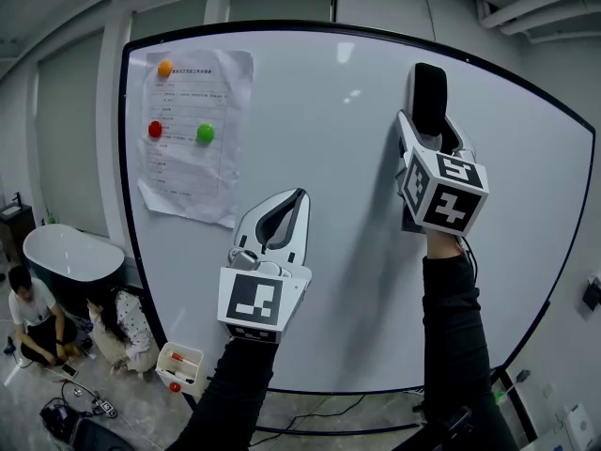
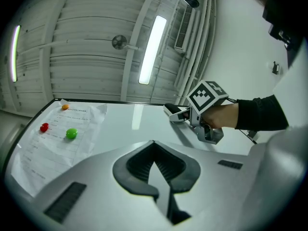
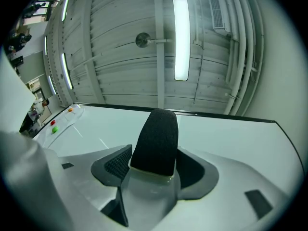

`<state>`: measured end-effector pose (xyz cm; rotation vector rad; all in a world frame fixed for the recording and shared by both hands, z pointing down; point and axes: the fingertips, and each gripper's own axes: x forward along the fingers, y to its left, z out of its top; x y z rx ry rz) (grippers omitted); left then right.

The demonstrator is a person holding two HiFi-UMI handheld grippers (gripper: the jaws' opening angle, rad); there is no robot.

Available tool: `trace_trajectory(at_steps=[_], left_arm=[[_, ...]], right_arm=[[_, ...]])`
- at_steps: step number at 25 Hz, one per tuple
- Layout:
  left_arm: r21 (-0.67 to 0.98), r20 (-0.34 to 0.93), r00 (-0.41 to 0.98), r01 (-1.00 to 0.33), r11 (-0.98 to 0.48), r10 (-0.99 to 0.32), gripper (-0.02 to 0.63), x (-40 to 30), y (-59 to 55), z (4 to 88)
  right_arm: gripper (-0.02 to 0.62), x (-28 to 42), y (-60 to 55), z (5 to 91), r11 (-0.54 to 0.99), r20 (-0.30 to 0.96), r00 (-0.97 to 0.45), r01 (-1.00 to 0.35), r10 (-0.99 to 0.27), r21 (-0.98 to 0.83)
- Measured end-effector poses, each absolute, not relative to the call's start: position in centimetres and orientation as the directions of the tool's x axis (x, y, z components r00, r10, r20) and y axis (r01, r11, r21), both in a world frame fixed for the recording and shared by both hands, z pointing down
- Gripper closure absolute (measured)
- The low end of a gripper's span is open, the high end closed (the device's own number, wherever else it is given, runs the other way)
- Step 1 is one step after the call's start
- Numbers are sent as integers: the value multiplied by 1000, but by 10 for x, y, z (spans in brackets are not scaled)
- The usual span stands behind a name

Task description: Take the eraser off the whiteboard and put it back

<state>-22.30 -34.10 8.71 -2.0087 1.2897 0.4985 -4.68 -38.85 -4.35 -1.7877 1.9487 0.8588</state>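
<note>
Two grippers are raised in front of the whiteboard [image 1: 329, 280] in the head view: the left gripper [image 1: 297, 195] sits low and centre with nothing in it, and the right gripper [image 1: 427, 132] is higher, with the eraser [image 1: 430, 97] projecting upward from its jaws, well apart from the paper sheet [image 1: 192, 139] pinned at the upper left. In the left gripper view, the left gripper [image 2: 153, 143] has its jaws brought together at the tips and empty; the right gripper [image 2: 180, 115] appears beyond it, close to the board surface. In the right gripper view, the jaws stand wide and are set against the two long sides of the eraser [image 3: 156, 141], which fills the gap between them. Risk assessment: the grip covers only the lower part of the body, so a skewed approach to the board could lever the eraser out of the jaws; releasing before the eraser lies flat on the board would probably let it slide or drop to the floor. Whether the eraser touches the board at present cannot be determined. The eraser is an elongated block with one rounded end, a black textured face and a pale lower section.
</note>
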Motion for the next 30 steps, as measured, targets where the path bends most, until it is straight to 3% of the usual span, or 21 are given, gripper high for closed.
trace_trajectory(at_steps=[30], left_arm=[[-325, -625, 423, -905, -274, -656, 600, -213, -342, 96]], right_arm=[[314, -29, -327, -8, 69, -676, -207, -972, -707, 226]])
